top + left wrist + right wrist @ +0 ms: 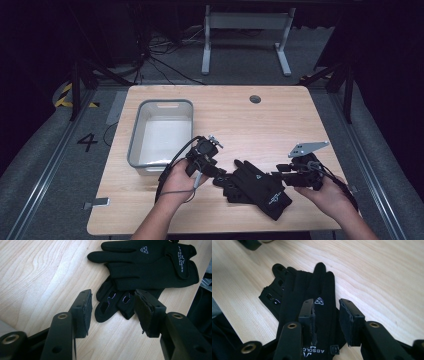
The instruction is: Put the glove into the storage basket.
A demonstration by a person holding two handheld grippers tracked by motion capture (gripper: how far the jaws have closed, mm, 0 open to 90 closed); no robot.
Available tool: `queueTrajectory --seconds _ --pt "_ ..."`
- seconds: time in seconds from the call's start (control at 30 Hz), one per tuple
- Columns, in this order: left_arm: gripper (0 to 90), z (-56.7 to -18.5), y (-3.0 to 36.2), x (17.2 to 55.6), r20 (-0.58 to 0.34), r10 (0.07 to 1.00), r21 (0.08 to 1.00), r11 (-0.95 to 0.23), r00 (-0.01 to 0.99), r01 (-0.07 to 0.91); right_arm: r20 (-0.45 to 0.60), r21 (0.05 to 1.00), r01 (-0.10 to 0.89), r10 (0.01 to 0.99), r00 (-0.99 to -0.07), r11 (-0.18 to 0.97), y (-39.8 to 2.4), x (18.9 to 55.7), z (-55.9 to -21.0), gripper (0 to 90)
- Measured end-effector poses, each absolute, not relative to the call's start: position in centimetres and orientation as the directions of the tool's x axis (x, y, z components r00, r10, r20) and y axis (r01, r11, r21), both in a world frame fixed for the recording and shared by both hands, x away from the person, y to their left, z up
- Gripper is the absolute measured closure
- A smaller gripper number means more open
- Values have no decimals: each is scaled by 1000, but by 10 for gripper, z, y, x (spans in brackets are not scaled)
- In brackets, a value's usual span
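Both my grippers are wide open, empty. Gloves [257, 187] lie at the table's [280, 120] 6 o'clock; left gripper [112, 312] should drop squarely over the fingertips, right gripper [326, 320] over the cuff.

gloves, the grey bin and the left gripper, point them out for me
gloves [260, 186]: high view, back of the top glove
grey bin [134, 138]: high view, left wall
left gripper [113, 312]: left gripper view, gap between its open jaws

We see a grey bin [161, 131] near the table's [280, 120] left edge, and a desk frame [245, 37] beyond its far edge.
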State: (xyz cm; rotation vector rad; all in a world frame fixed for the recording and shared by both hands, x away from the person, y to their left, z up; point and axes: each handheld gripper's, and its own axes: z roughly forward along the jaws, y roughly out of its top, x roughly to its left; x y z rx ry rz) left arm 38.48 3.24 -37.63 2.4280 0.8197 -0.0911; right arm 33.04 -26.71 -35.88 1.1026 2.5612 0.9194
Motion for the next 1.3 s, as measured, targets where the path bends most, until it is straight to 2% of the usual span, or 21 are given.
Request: queueTrajectory --seconds 0.37,0.8,0.9,1.03,1.3 --pt "492 -379 30 385 -247 532 472 -664 810 580 114 546 682 764 -635 486 -288 341 -366 643" --pt "534 -398 12 385 -185 514 390 -744 838 542 136 453 715 751 -646 532 -290 345 -380 623" --pt "536 -403 5 386 -204 507 379 -748 838 545 143 440 722 752 -644 535 -290 346 -382 618" --pt "542 -410 -4 391 -282 496 379 -729 821 570 150 410 735 755 -638 540 -292 343 -387 608" --pt "559 -419 -19 401 -340 508 340 -718 791 607 156 373 757 768 -621 536 -297 336 -394 601"
